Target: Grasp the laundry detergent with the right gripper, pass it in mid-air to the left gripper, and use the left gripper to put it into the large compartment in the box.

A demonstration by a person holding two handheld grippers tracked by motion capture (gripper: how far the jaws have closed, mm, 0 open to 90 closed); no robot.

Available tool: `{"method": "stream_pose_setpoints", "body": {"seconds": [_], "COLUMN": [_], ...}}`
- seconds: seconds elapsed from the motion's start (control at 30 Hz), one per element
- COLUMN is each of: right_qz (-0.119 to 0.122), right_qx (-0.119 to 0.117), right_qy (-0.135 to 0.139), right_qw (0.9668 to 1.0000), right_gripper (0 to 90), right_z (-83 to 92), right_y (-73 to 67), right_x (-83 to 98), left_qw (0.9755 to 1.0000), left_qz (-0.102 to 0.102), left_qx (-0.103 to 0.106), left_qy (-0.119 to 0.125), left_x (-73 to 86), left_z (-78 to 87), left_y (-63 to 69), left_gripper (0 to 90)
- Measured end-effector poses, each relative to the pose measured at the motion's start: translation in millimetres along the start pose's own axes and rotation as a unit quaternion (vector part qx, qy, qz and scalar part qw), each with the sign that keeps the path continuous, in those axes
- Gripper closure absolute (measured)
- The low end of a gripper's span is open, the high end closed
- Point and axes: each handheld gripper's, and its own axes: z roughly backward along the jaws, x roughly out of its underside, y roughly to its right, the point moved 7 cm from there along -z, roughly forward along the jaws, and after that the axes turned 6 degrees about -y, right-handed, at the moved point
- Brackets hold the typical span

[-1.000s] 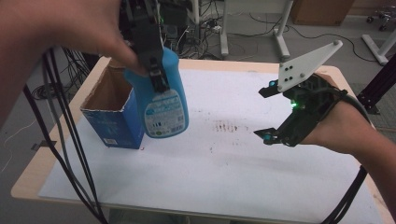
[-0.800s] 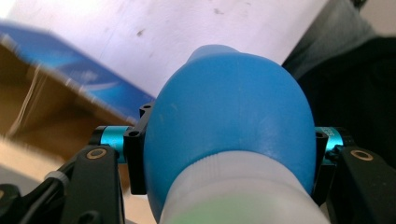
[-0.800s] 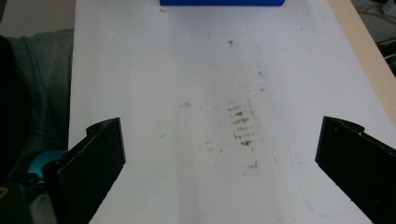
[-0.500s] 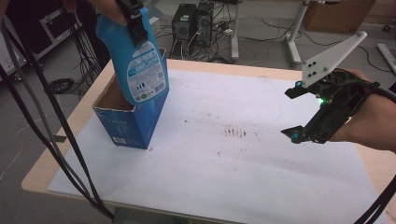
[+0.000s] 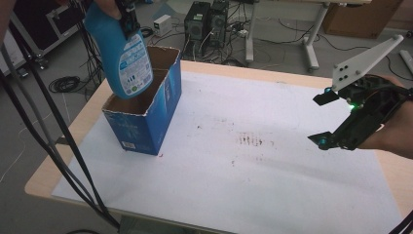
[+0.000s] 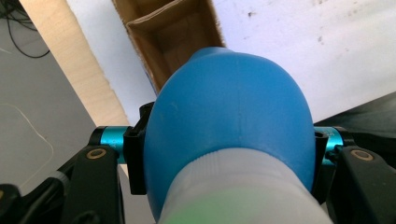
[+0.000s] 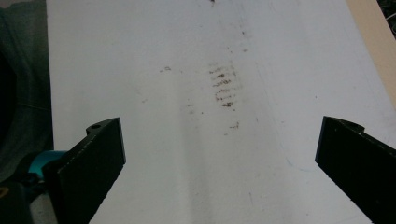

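The blue bottle [image 5: 124,53] hung above the open blue cardboard box [image 5: 146,114], base downward and tilted, its lower end level with the box's rim over the near-left part of the opening. The left hand-held gripper [image 5: 127,19] had it clamped near the top, the jaws pressed against either side of the blue body; in the left gripper view the bottle [image 6: 229,135] bulged between the jaws of that hand-held gripper [image 6: 224,158], with its white neck nearest the camera and the brown inside of the box [image 6: 173,35] visible past it. A printed label faced the person's side.

The box stood upright on the white sheet [image 5: 253,185] covering the desk [image 5: 53,161], toward the desk's left edge, its top flaps open. To the right of the box, brownish smudges [image 5: 251,140] marked the sheet.

Well to the right of the box, the right hand-held gripper [image 5: 326,119] was held above the sheet, its jaws spread wide with nothing between them and its grey three-cornered plate [image 5: 365,63] raised. In the right gripper view the two black jaws of that hand-held gripper [image 7: 219,163] stood far apart over the stained sheet [image 7: 140,56], the smudges [image 7: 223,86] lying ahead of them.

Black cables [image 5: 44,141] trailed down on the left of the box, in front of the desk's edge.
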Motion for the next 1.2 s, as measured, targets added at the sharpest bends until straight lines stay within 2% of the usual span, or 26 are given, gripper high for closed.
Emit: {"method": "stream_pose_setpoints", "body": {"seconds": [0.13, 0.27, 0.5, 0.53, 0.57, 0.63, 0.7, 0.83, 0.87, 0.9, 0.93, 1.0, 1.03, 1.1, 1.13, 1.17, 1.2], "right_qz": [-0.004, -0.007, -0.009, -0.009, -0.008, -0.01, -0.011, -0.011, -0.009, -0.009, -0.01, -0.01, -0.01, -0.009, -0.009, -0.009, -0.013], "right_qx": [0.002, 0.005, 0.011, 0.011, 0.012, 0.013, 0.014, 0.016, 0.016, 0.016, 0.017, 0.016, 0.016, 0.016, 0.016, 0.016, 0.015], "right_qy": [0.0, -0.005, -0.011, -0.011, -0.008, -0.011, -0.011, -0.015, -0.015, -0.015, -0.015, -0.017, -0.016, -0.019, -0.019, -0.018, -0.021], "right_qw": [1.0, 1.0, 0.9998, 0.9998, 0.9999, 0.9998, 0.9998, 0.9997, 0.9997, 0.9997, 0.9997, 0.9997, 0.9997, 0.9997, 0.9997, 0.9997, 0.9996], "right_gripper": [0.7, 0.6, 0.7, 0.7, 0.7, 0.7, 0.7, 0.7, 0.7, 0.7, 0.7, 0.7, 0.7, 0.7, 0.7, 0.7, 0.7], "right_z": [0.3, 0.0, -2.3, -2.3, -3.0, -4.3, -5.3, -7.2, -7.6, -7.6, -8.2, -9.0, -9.5, -10.3, -10.3, -10.8, -11.5], "right_y": [1.1, -0.1, -0.1, -0.1, 0.0, -0.3, -0.7, -1.0, -0.8, -0.8, -0.9, -1.6, -1.9, -1.8, -1.8, -1.8, -1.9], "right_x": [1.8, 3.4, 5.6, 5.6, 5.5, 6.7, 7.2, 8.2, 8.2, 8.2, 8.1, 8.0, 7.9, 8.3, 8.3, 8.3, 9.0], "left_qw": [1.0, 0.9997, 0.9986, 0.9986, 0.9979, 0.9966, 0.9944, 0.9878, 0.9861, 0.9861, 0.9849, 0.981, 0.9775, 0.9732, 0.9732, 0.9684, 0.9677], "left_qz": [0.003, 0.0, -0.038, -0.038, -0.05, -0.07, -0.095, -0.149, -0.159, -0.159, -0.167, -0.188, -0.205, -0.224, -0.224, -0.243, -0.246], "left_qx": [0.005, 0.018, 0.017, 0.017, 0.015, 0.013, 0.007, -0.004, -0.007, -0.007, -0.008, -0.013, -0.019, -0.026, -0.026, -0.032, -0.032], "left_qy": [-0.007, -0.016, -0.032, -0.032, -0.038, -0.042, -0.045, -0.046, -0.047, -0.047, -0.043, -0.045, -0.048, -0.045, -0.045, -0.046, -0.047], "left_x": [-2.8, -7.7, -14.4, -14.4, -15.2, -16.1, -16.6, -17.3, -17.4, -17.4, -17.9, -18.0, -17.7, -17.8, -17.8, -17.5, -17.6], "left_z": [-11.7, -33.2, -74.3, -74.3, -86.1, -97.9, -109.2, -129.9, -134.3, -134.3, -143.9, -150.4, -153.8, -161.1, -161.1, -167.8, -170.3], "left_y": [-5.0, -8.7, -8.7, -8.7, -9.4, -10.1, -10.4, -8.6, -8.5, -8.5, -7.4, -8.1, -9.2, -9.1, -9.1, -9.2, -9.4], "left_gripper": [38.6, 38.6, 38.5, 38.5, 38.5, 38.5, 38.5, 38.5, 38.5, 38.5, 38.5, 38.5, 38.5, 38.5, 38.5, 38.5, 38.5]}}
